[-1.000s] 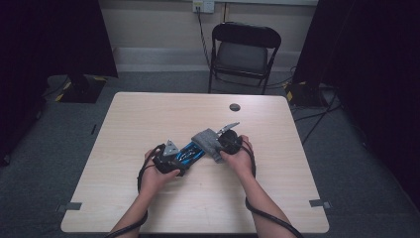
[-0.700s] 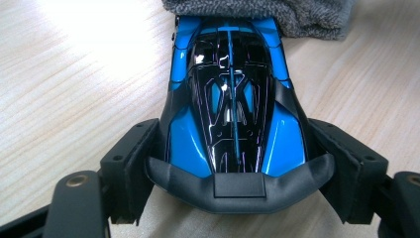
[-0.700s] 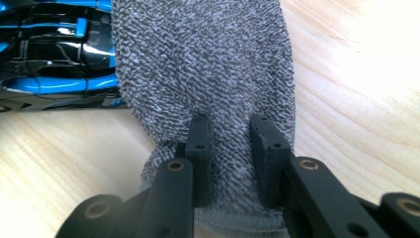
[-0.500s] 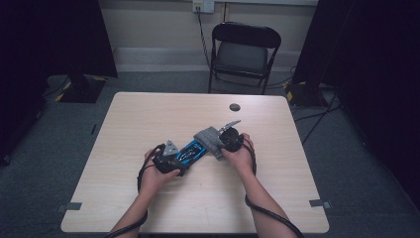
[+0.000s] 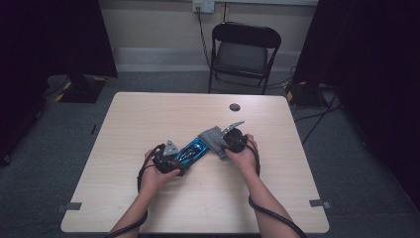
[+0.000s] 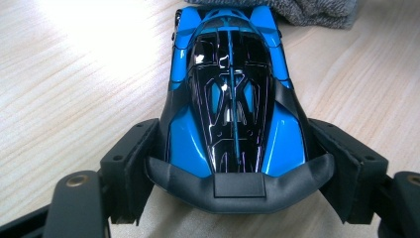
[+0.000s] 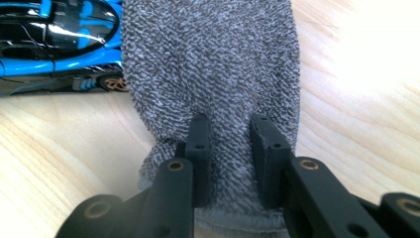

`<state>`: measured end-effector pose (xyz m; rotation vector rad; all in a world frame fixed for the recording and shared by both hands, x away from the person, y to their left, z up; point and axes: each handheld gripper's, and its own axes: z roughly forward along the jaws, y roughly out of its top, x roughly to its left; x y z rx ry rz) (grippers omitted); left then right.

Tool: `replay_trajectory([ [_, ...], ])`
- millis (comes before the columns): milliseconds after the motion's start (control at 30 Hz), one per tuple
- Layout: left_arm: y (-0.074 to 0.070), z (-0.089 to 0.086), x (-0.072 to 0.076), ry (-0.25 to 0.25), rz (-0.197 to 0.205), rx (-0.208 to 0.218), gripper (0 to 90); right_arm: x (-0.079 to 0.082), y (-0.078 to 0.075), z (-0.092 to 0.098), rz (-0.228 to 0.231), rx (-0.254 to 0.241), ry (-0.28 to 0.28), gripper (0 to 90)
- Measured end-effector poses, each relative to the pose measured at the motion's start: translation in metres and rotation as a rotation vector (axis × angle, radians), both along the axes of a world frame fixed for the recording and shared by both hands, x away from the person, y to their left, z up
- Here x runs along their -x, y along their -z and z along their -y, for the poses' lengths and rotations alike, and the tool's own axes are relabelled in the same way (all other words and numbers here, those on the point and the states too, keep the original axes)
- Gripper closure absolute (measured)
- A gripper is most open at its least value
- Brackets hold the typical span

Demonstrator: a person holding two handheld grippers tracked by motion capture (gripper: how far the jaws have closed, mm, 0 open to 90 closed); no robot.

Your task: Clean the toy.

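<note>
left tongs [image 6: 233, 198] are clamped on the tail end of the blue toy car [image 6: 233, 104], one black pad pressed on each flank just ahead of the rear bumper, so the car's pinned flat on the tabletop [image 6: 64, 84]. right tongs [image 7: 230, 134] are pinched nearly together on a fold of the grey cloth [image 7: 213, 59], which lies flat right at the car's nose, looks like touching or even overlapping it a bit.

in the high view it's all mid-table: left tongs [image 5: 166, 157], car [image 5: 193, 151], cloth [image 5: 213, 139], right tongs [image 5: 233, 141] in one diagonal line, hands coming in from the near edge.

my read: this is the hold-and-wipe step, car steadied, cloth gripped, the wipe itself not really over the body yet. next move probably wants the right hand to drag the cloth up over the hood and roof while the left keeps its clamp firm, or the car will just roll away on its wheels.

tabletop is pale wood grain, with a small dark round thing [image 5: 235, 107] near the far edge. beyond it a black folding chair [image 5: 245, 49], wall outlet [image 5: 204, 5] with a cord, dark curtains both sides, grey carpet.
</note>
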<state>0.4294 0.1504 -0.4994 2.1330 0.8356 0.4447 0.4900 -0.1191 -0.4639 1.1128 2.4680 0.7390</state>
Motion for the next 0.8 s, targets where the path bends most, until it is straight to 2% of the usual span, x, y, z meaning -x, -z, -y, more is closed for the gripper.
replay_trajectory([
  [267,0.0,0.001,0.001,-0.004,-0.002,0.006,24.4,0.005,-0.002,0.013,0.011,0.015,0.015,72.5],
  [433,0.0,0.001,0.001,-0.007,0.004,0.0,24.4,0.014,-0.006,0.029,0.022,-0.003,0.035,72.5],
  [667,0.0,0.001,0.003,-0.012,0.015,-0.005,24.0,0.026,-0.007,0.04,0.038,-0.015,0.03,72.4],
  [800,0.0,0.0,0.003,-0.009,0.017,0.007,23.0,0.033,-0.008,0.045,0.039,-0.027,0.037,72.4],
])
